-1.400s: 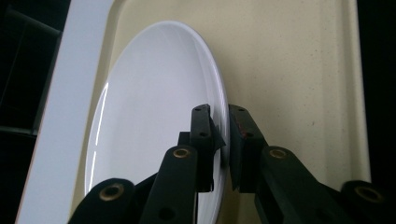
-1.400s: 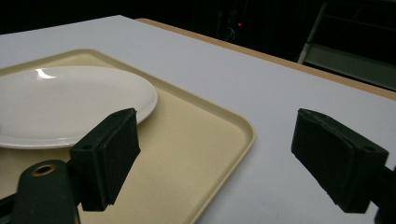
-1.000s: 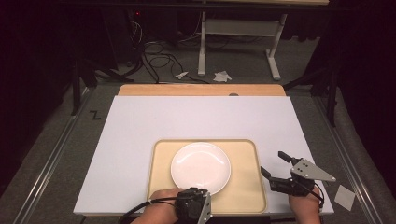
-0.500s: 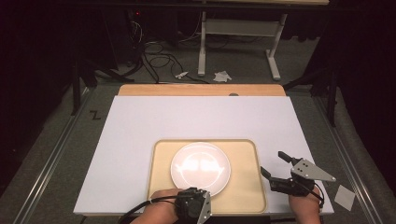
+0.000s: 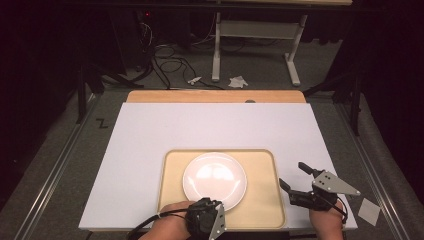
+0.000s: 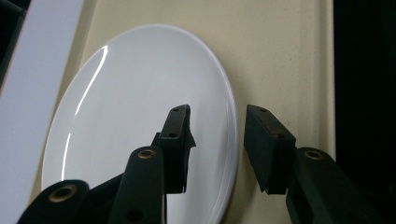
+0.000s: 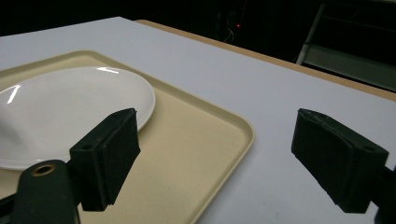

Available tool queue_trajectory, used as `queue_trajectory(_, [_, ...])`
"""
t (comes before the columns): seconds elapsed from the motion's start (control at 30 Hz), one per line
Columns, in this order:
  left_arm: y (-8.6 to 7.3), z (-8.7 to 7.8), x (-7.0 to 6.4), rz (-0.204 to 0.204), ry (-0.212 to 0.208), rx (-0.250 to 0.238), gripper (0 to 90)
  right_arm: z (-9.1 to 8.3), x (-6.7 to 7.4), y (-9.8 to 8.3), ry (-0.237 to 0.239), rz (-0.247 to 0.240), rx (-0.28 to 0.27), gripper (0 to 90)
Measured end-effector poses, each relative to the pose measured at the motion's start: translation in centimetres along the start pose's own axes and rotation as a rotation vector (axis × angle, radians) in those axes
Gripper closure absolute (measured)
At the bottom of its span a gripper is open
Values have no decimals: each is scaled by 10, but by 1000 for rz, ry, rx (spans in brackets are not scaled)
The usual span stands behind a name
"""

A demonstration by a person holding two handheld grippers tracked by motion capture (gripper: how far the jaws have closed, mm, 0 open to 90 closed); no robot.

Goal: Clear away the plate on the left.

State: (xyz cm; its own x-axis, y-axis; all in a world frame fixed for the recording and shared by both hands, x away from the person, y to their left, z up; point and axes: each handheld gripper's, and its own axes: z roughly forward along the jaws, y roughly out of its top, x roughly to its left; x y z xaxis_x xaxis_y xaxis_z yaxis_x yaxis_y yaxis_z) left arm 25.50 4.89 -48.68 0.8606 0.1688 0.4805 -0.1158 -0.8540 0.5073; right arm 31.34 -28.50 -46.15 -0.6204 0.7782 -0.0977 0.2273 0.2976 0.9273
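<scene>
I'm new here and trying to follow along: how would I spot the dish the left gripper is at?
Find the big white table, then the beige tray near its front edge. The white plate lies on that tray: round, glossy and bare, the only dish there, with the left gripper open astride its near rim.

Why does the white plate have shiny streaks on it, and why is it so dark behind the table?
High view: lamp glare makes a bright patch on the plate; the room beyond the table is unlit. Left gripper view: glare streaks along the plate's rim. Right gripper view: the near jaws look soft.
</scene>
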Motion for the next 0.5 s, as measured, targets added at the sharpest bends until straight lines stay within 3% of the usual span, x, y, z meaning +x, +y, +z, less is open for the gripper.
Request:
queue_trajectory(0.3, [-3, -5, 11, -35, 45, -5, 537, -1, 1, 0, -7, 10, -2, 160])
queue_trajectory(0.5, [-10, -10, 21, -89, 72, -20, 470, -1, 1, 0, -2, 5, 2, 160])
